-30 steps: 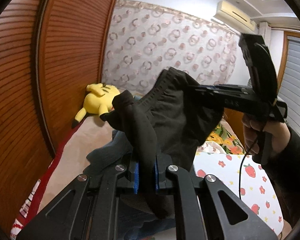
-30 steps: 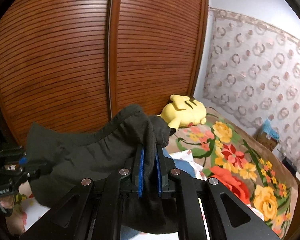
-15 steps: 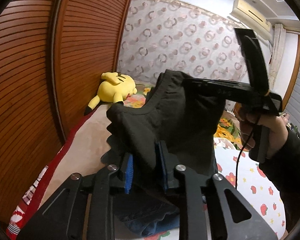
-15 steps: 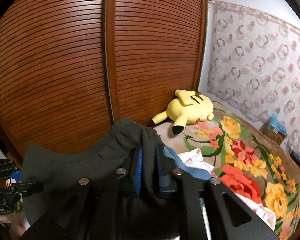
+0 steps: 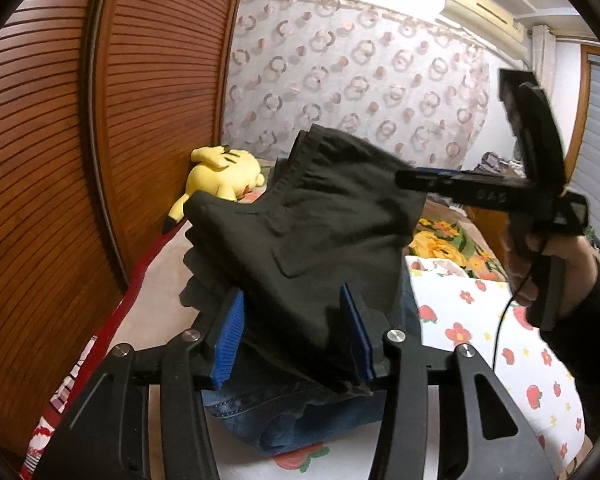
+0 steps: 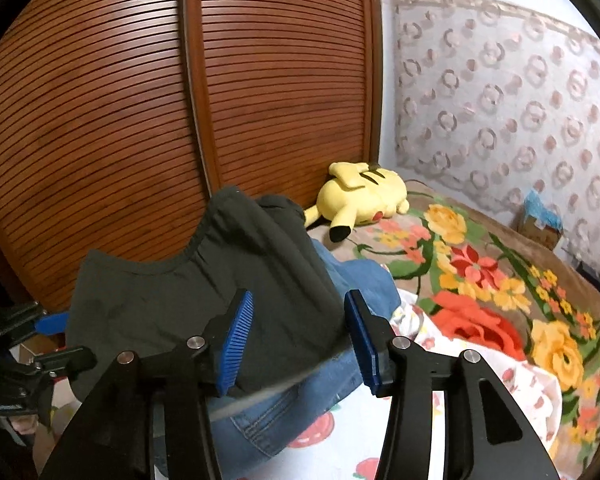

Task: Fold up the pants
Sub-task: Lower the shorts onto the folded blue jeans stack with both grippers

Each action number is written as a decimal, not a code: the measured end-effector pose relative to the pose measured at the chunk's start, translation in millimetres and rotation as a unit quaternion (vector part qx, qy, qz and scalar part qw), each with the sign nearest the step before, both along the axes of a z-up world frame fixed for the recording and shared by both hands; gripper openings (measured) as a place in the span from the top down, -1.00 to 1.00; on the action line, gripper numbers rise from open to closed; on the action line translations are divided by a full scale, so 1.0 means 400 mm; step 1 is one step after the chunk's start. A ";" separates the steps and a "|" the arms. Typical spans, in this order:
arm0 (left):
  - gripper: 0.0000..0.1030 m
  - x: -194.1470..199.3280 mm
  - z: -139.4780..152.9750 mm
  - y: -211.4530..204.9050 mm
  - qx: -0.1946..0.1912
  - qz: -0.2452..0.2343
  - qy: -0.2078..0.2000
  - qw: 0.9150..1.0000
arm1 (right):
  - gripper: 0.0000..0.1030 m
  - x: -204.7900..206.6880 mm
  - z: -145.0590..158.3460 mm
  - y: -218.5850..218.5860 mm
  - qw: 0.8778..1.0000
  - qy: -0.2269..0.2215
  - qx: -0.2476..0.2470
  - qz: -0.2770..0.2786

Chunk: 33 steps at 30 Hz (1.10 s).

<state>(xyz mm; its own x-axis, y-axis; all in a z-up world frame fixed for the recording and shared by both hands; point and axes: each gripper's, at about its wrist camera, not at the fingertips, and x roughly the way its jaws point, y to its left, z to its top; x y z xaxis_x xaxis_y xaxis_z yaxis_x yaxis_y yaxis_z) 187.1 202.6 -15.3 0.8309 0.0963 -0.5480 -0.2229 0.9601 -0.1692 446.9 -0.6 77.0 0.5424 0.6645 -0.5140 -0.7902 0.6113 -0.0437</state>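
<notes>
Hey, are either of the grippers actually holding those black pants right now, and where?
Neither. Both the left gripper and right gripper are open, and the black pants lie between their blue pads, unclamped.

1. The bed (image 6: 512,280) has a flowery blanket (image 6: 480,264).
2. A yellow plush toy (image 6: 364,196) lies on it.
3. Blue jeans (image 6: 364,280) lie in front of the toy.
4. A strawberry sheet (image 5: 480,320) lies beside the jeans.

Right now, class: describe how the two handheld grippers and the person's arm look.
Both the left gripper and the right gripper are matte black with ribbed blue pads and silver pivot bolts. A thin black cable hangs from the right one; the arm wears a dark sleeve.
</notes>
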 end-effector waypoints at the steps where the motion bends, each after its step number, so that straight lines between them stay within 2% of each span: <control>1: 0.06 0.002 -0.005 0.003 0.001 0.002 0.003 1.000 | 0.04 0.001 0.003 0.002 1.000 -0.001 -0.001 -0.002; 7: 0.06 0.006 -0.027 0.019 -0.010 0.009 0.017 1.000 | 0.05 0.027 0.006 0.009 1.000 0.016 0.005 -0.008; 8: 0.06 0.007 -0.029 0.018 -0.009 0.008 0.018 1.000 | 0.37 0.031 0.008 0.011 1.000 0.016 0.009 -0.007; 9: 0.06 0.007 -0.031 0.013 -0.008 0.008 0.019 1.000 | 0.57 0.036 0.009 0.014 1.000 0.016 0.011 -0.003; 10: 0.06 0.007 -0.032 0.011 -0.007 0.007 0.020 1.000 | 0.75 0.040 0.009 0.018 1.000 0.014 0.010 -0.002; 11: 0.06 0.008 -0.033 0.009 -0.007 0.007 0.021 1.000 | 0.80 0.043 0.008 0.018 1.000 0.008 0.011 -0.003; 19: 0.05 0.009 -0.032 0.000 0.001 0.006 0.024 1.000 | 0.80 0.056 -0.016 0.026 1.000 0.012 0.012 -0.025; 23: 0.05 0.005 -0.024 -0.007 0.005 0.003 0.021 1.000 | 0.55 0.054 -0.016 0.012 0.999 0.026 0.015 -0.033; 29: 0.03 -0.008 0.002 -0.008 0.012 -0.005 0.012 1.000 | 0.48 -0.002 0.008 0.004 0.999 0.004 0.015 -0.029; 32: -0.12 -0.013 0.013 -0.006 0.011 -0.007 0.007 1.000 | 0.33 -0.034 0.012 0.000 1.000 0.000 0.020 -0.023; 33: -0.31 -0.015 0.017 -0.005 0.013 -0.006 0.006 1.000 | 0.31 -0.044 0.013 -0.002 0.999 -0.001 0.022 -0.023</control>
